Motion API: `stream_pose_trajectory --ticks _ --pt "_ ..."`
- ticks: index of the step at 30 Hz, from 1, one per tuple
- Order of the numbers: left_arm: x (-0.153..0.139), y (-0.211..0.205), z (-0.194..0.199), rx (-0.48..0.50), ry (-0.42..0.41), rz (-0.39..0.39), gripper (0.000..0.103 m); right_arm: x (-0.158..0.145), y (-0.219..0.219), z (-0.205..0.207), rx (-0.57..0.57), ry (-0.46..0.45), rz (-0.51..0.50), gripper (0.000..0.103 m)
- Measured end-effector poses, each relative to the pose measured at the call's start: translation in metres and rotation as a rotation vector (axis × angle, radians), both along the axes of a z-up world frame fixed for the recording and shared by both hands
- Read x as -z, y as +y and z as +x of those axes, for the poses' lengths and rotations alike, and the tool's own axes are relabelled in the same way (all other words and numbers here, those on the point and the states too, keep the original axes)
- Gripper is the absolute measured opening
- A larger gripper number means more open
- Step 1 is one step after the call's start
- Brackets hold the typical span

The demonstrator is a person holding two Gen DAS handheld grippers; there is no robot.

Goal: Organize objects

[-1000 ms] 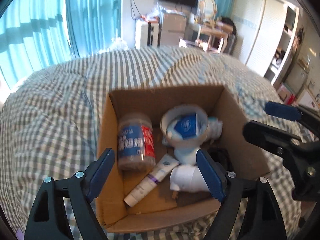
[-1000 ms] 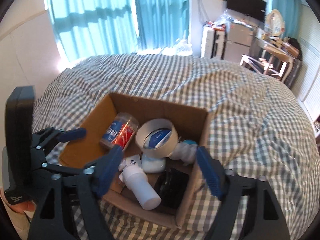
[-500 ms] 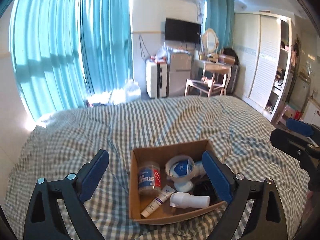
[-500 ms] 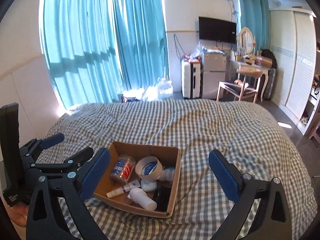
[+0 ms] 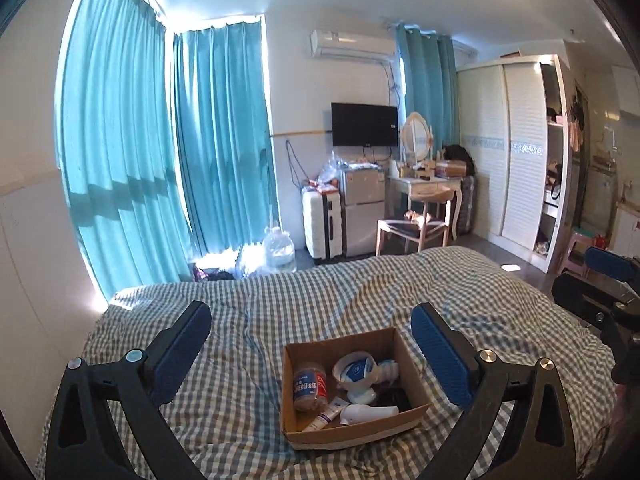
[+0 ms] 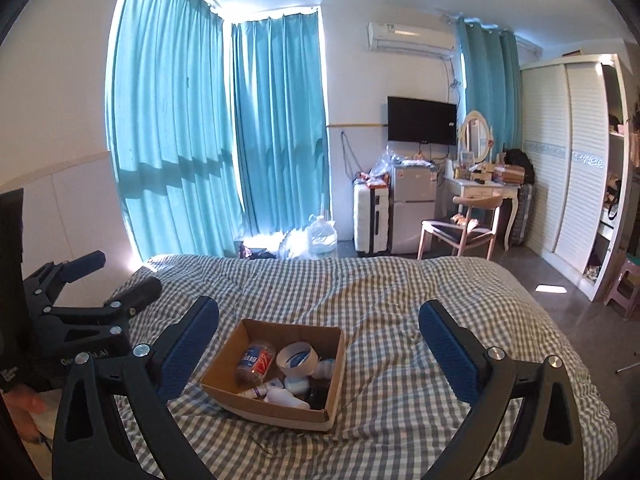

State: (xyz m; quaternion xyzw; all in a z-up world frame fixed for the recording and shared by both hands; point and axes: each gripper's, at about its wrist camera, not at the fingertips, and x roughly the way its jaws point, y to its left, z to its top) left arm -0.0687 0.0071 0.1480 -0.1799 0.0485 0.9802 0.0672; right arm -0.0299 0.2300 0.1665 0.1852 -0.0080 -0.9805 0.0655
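Note:
An open cardboard box (image 5: 407, 364) sits on the checked bed (image 5: 280, 312); it also shows in the right wrist view (image 6: 224, 364). Inside lie a jar with a blue and red label (image 5: 309, 386), a roll of white tape (image 5: 355, 369), a white tube (image 5: 328, 409), a white bottle on its side (image 5: 370, 413) and a dark object (image 5: 394, 398). My left gripper (image 5: 310, 344) is open and empty, held well above and behind the box. My right gripper (image 6: 318, 334) is open and empty, likewise raised back from the box.
Teal curtains (image 5: 160, 160) line the far wall. A white suitcase (image 5: 321, 222), a small fridge (image 5: 362, 210), a dressing table with a chair (image 5: 416, 224) and a wardrobe (image 5: 516, 152) stand past the bed's foot. A water jug (image 5: 278, 252) sits on the floor.
Both grippers have pulled up and back from close over the box, so the box now looks small and the whole room shows. Both stay open and empty.

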Motion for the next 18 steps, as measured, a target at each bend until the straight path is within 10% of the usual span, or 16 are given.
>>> stream_pose_trajectory --ticks 18 --pt "0.049 -0.007 0.068 -0.073 0.131 0.071 0.103 0.042 0.022 0.059 0.029 0.186 -0.049 0.102"
